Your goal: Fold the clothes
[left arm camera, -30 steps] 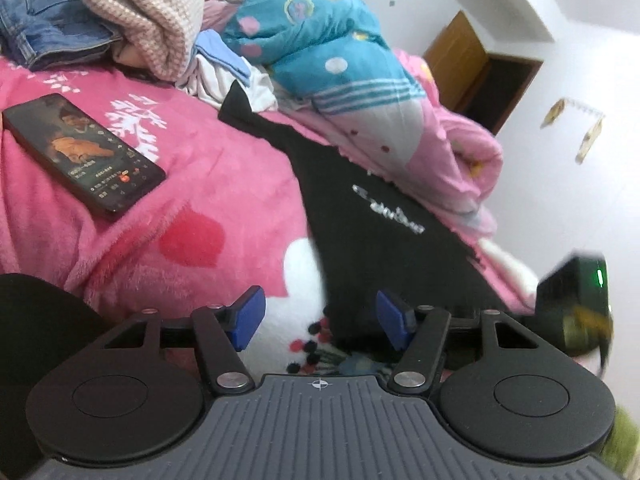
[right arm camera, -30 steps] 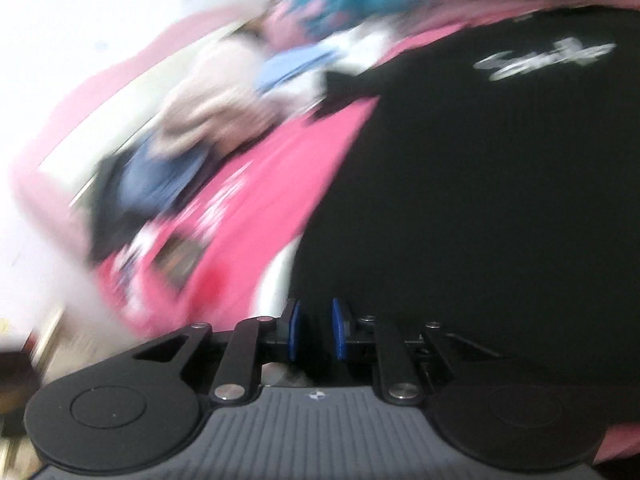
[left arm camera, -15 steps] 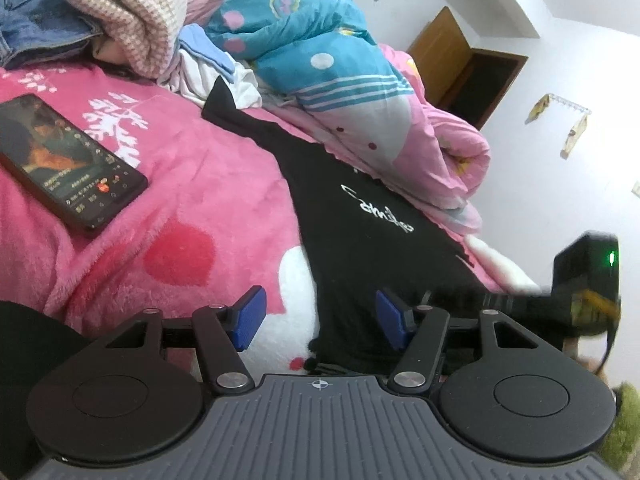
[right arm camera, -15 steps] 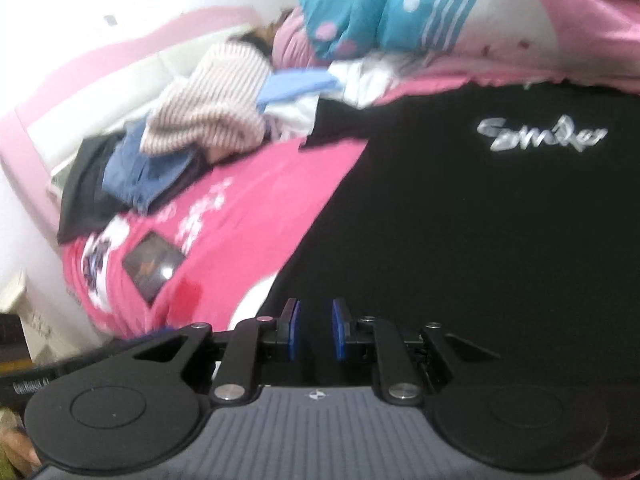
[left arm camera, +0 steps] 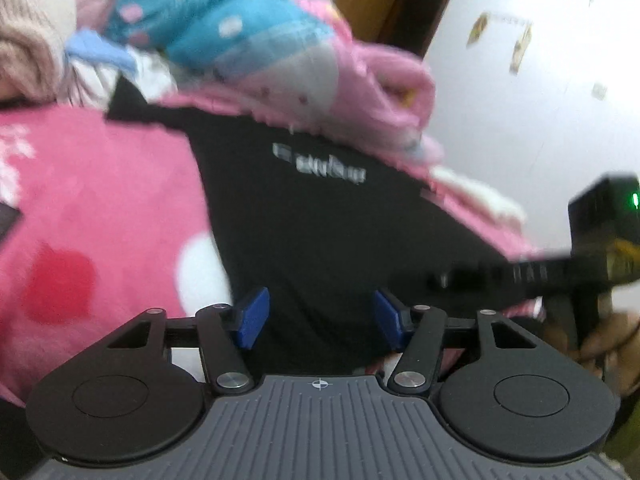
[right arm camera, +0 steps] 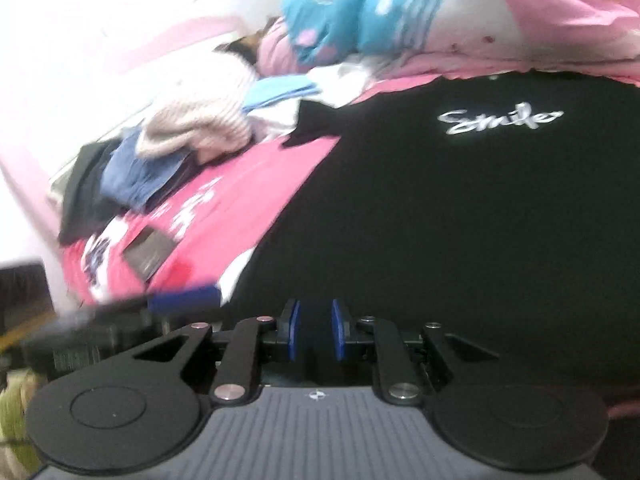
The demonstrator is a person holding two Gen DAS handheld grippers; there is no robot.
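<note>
The black T-shirt (right arm camera: 460, 216) lies spread on the pink bed (left arm camera: 100, 208). Right claw (right arm camera: 315, 330) pinches its hem; left claw (left arm camera: 320, 316) gapes over the hem. A one-sided pull could skew it.

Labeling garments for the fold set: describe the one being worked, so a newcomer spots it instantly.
On the pink fleece blanket, below the blue and pink quilt, lies a black T-shirt spread flat. Unlike the heaped garments, it bears white script lettering.
</note>
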